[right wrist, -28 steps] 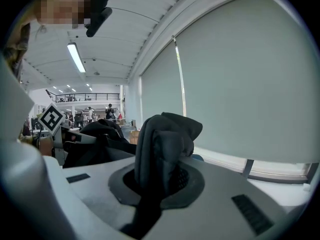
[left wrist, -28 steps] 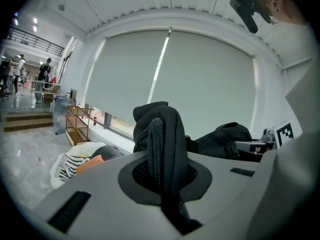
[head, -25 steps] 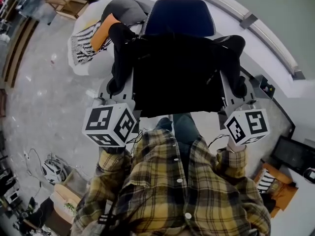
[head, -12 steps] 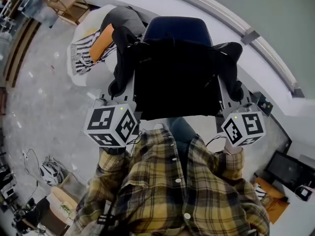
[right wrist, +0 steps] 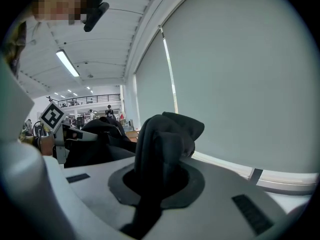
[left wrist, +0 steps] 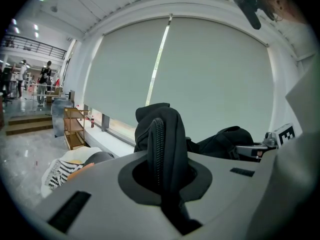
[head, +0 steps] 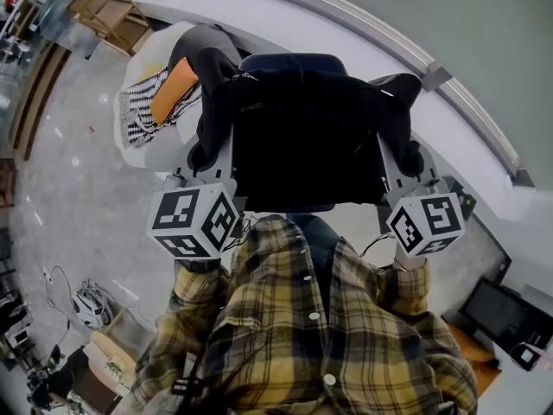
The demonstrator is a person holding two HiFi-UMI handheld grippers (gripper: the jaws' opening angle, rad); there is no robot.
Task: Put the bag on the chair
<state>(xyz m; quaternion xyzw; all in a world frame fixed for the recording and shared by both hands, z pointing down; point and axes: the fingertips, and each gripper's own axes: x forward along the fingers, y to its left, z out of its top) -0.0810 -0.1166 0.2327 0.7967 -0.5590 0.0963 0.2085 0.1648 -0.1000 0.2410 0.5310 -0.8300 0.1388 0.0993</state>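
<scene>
A black bag [head: 307, 137] hangs stretched between my two grippers. My left gripper [head: 204, 152] is shut on its left edge and my right gripper [head: 413, 157] on its right edge. Under the bag stands the blue chair [head: 294, 61], with only a far strip showing past the bag's top. In the left gripper view a bunched fold of the bag [left wrist: 162, 139] with a zip rises from the shut left gripper [left wrist: 167, 186]. The right gripper view shows another fold of the bag [right wrist: 167, 144] pinched in the right gripper [right wrist: 155, 186].
A white cushion with a striped cloth and an orange item [head: 151, 93] lies left of the chair. Behind runs a window ledge [head: 389, 46] under a grey blind. A wooden shelf [head: 108, 7] stands far left, cables [head: 86, 301] lie on the floor, and a monitor [head: 494, 308] sits at right.
Both grippers have carried the bag forward toward the chair. The bag now covers most of the blue chair, of which far more showed a second ago.
</scene>
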